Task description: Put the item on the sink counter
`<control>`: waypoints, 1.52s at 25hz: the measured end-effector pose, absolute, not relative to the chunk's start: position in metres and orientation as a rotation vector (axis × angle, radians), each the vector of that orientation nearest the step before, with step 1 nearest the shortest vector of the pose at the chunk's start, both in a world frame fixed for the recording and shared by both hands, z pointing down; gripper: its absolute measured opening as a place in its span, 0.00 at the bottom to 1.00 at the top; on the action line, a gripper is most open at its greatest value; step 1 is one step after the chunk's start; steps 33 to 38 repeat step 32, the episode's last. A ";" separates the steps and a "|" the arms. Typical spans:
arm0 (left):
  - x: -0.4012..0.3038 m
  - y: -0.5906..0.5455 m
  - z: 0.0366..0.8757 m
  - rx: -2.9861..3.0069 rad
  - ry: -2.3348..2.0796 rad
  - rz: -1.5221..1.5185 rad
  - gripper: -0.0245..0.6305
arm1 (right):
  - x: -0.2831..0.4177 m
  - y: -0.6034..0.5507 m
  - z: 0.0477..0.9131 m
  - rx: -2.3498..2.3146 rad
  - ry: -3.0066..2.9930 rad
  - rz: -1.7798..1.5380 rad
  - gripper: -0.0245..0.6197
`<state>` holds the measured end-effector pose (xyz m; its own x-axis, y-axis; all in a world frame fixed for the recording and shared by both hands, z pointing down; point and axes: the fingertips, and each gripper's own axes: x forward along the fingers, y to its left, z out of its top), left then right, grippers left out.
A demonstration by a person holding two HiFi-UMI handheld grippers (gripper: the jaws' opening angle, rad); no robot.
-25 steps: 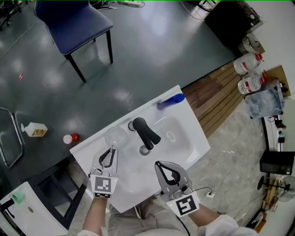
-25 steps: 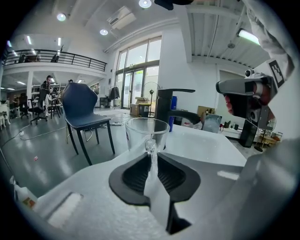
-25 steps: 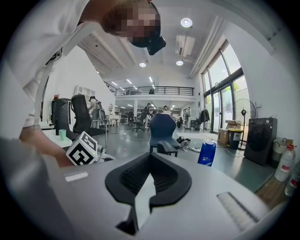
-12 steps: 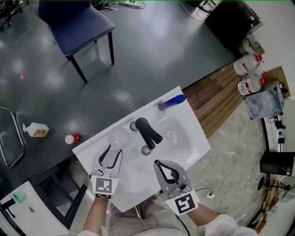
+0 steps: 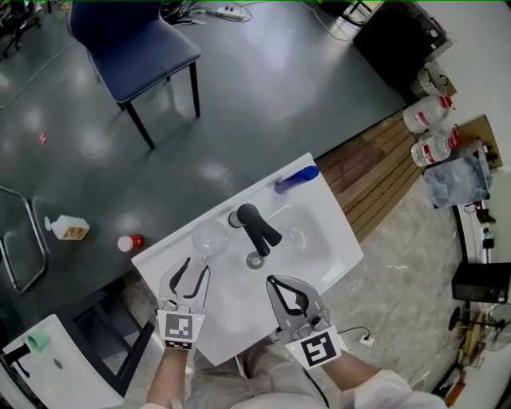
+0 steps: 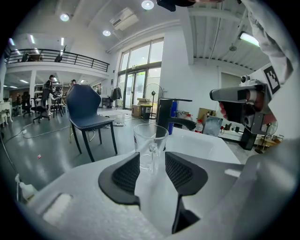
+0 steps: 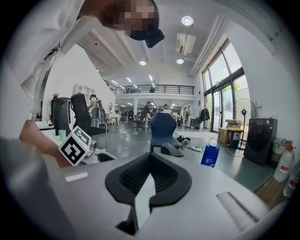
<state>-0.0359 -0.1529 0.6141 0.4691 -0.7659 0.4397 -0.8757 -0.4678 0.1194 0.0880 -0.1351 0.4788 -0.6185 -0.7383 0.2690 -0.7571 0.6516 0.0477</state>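
Left gripper view: clear handled glass mug (image 6: pixel 151 149) stands upright just ahead of just-opened left fingers (image 6: pixel 125 174); right fingers (image 7: pixel 136 177) closed, empty.

I see a glossy dark grey floor (image 5: pixel 263 88) with a blue chair (image 5: pixel 132 40) standing on it on black legs. A strip of wooden slats (image 5: pixel 383 172) borders a pale stone floor (image 5: pixel 407 264). Tall windows (image 6: pixel 136 77) admit daylight. A railed mezzanine (image 6: pixel 47 56) runs along the far wall. Round ceiling lights (image 6: pixel 147 4) are lit.
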 end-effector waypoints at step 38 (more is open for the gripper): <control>-0.069 -0.097 0.463 2.505 -1.488 0.377 0.15 | 0.073 -0.095 0.415 1.231 -2.527 0.085 0.05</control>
